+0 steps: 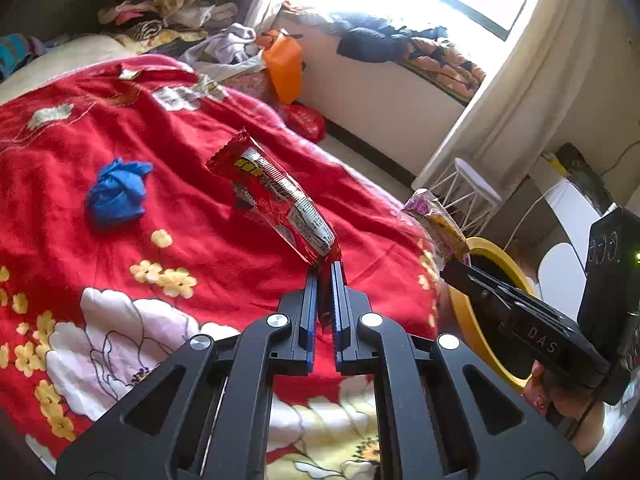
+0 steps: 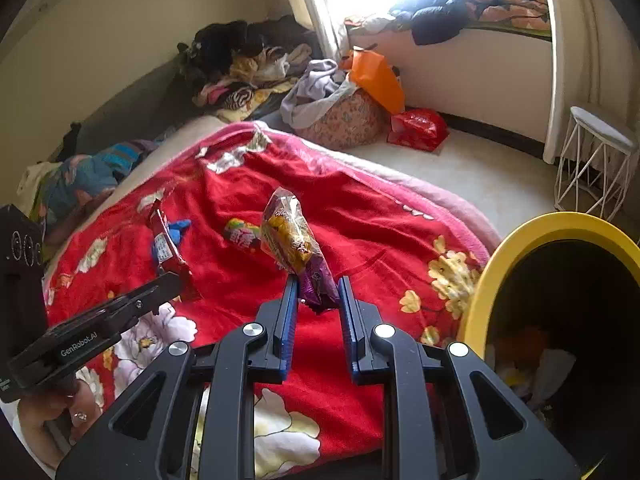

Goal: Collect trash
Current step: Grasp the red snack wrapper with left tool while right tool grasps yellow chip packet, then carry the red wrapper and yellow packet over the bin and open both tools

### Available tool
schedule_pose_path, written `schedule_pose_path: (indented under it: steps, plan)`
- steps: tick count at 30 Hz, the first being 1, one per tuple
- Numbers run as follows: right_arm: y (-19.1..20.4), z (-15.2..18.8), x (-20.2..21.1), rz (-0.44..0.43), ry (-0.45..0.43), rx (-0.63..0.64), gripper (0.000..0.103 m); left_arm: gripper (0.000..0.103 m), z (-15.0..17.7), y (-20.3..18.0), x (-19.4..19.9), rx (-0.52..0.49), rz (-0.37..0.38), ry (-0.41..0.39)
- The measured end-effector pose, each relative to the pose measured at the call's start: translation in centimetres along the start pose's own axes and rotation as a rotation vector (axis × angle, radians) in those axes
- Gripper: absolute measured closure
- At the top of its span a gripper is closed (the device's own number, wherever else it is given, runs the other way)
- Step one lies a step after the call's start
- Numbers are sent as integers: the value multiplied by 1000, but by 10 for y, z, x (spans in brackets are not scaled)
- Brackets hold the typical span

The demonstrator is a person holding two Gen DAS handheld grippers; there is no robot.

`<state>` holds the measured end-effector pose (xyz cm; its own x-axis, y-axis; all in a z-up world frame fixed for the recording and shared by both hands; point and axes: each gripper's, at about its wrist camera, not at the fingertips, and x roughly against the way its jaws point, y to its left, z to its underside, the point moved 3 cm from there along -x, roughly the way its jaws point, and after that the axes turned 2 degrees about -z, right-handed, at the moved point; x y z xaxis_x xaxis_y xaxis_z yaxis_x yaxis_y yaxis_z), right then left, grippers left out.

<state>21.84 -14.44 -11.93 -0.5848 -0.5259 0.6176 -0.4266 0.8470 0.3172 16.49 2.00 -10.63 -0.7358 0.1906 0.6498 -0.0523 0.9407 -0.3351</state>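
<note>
My left gripper [image 1: 326, 266] is shut on the end of a red snack wrapper [image 1: 276, 200] and holds it up above the red floral blanket [image 1: 120, 128]. My right gripper [image 2: 318, 284] is shut on a yellow and purple snack bag [image 2: 292, 240], lifted above the blanket. The left gripper and its red wrapper [image 2: 168, 248] also show in the right wrist view; the right gripper [image 1: 454, 266] with its bag [image 1: 436, 224] shows in the left wrist view. A crumpled blue wad [image 1: 118, 196] and a small colourful wrapper [image 2: 242, 236] lie on the blanket. A yellow-rimmed bin [image 2: 552, 228] stands at the right.
Piles of clothes [image 2: 248, 68] lie behind the bed. An orange bag [image 2: 376, 76] and a red bag [image 2: 418, 128] sit on the floor by the window ledge. A white wire stool [image 2: 596, 160] stands beyond the bin. The bin holds some trash [image 2: 532, 364].
</note>
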Motion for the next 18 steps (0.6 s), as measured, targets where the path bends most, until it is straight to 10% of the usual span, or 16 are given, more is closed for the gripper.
schedule_pose_path:
  steps: [18]
  plan:
    - [-54,3,63,75,-95,-107,84,99,-1,-58,18,-141,83,-43]
